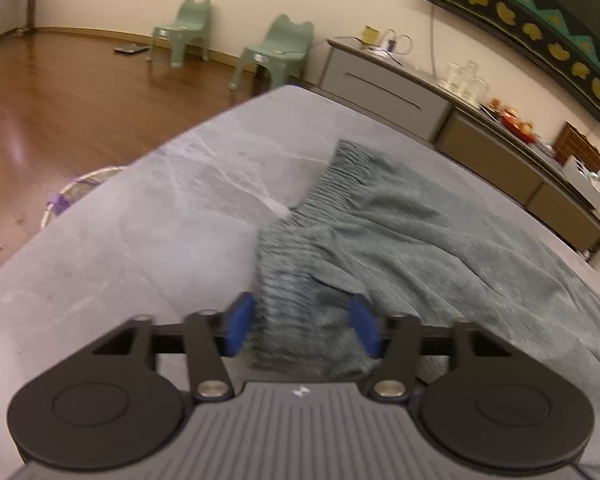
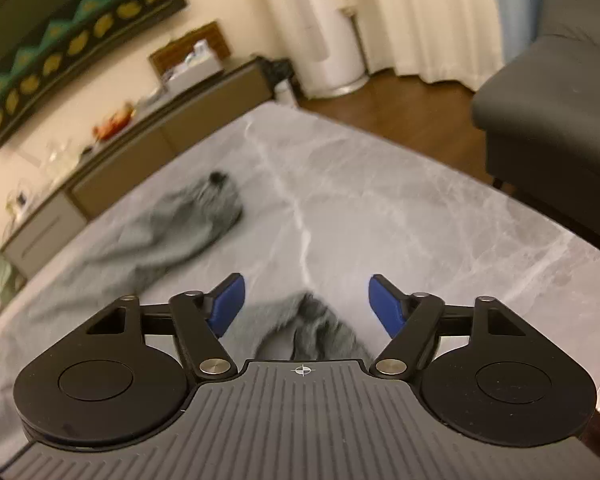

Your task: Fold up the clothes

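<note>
Nothing's really been folded yet – the grey pants (image 1: pixel 400 220) are spread rumpled across the marble table (image 1: pixel 140 220), waistband framed by the spread-open left gripper (image 1: pixel 302 328), cuff by the equally unclenched right gripper (image 2: pixel 306 304).
</note>
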A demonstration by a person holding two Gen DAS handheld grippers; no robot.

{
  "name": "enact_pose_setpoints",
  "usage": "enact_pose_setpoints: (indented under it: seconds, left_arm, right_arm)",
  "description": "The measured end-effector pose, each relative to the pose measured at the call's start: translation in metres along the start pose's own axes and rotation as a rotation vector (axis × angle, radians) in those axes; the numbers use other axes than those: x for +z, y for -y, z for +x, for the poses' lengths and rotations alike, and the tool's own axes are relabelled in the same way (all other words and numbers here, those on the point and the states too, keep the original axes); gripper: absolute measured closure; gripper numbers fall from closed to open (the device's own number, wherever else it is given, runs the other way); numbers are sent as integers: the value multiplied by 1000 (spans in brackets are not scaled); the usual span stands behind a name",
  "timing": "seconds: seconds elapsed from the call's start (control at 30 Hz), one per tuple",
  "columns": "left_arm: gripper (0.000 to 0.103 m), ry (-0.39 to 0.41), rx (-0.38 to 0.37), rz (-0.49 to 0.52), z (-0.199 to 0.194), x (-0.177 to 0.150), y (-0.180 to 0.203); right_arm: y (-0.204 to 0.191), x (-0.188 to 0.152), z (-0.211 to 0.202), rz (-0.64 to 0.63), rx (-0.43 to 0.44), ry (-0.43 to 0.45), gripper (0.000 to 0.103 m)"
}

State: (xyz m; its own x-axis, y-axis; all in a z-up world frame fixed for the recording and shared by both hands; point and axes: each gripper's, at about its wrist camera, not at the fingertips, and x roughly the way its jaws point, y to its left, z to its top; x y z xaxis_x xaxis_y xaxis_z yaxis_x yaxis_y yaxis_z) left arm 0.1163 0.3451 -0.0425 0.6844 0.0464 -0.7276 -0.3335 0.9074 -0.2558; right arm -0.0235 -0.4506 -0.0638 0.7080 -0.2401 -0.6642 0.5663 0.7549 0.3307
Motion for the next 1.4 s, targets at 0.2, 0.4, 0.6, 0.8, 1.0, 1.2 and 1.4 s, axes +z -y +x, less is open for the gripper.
enact_pose_setpoints:
  seconds: [0.2, 0.4, 0.6, 0.8, 1.0, 1.2, 1.4]
  left_arm:
    - [11, -9, -9, 138, 2, -10, 25]
    - [66, -13, 139, 275, 29, -14, 45]
    - [84, 111, 31, 118, -9, -2, 20]
    - [85, 115, 23, 41, -23, 4, -1]
    - [85, 107, 39, 71, -31, 5, 1]
    - [84, 67, 62, 135, -28, 2, 1]
    - [84, 43, 81, 174, -25, -1, 3]
  right_arm:
    - [-38, -20, 13, -226, 52, -117, 16]
    - [-78, -36, 16, -466, -4, -79, 15]
    - [-101, -37, 16, -631, 72, -22, 8]
    - [-110, -41, 51, -755, 126, -210, 76]
    - [-104, -4, 70, -675, 50, -147, 103]
    - [-105, -16, 27, -752, 342, -117, 18]
    - [-104, -33, 47, -886, 284, -232, 101]
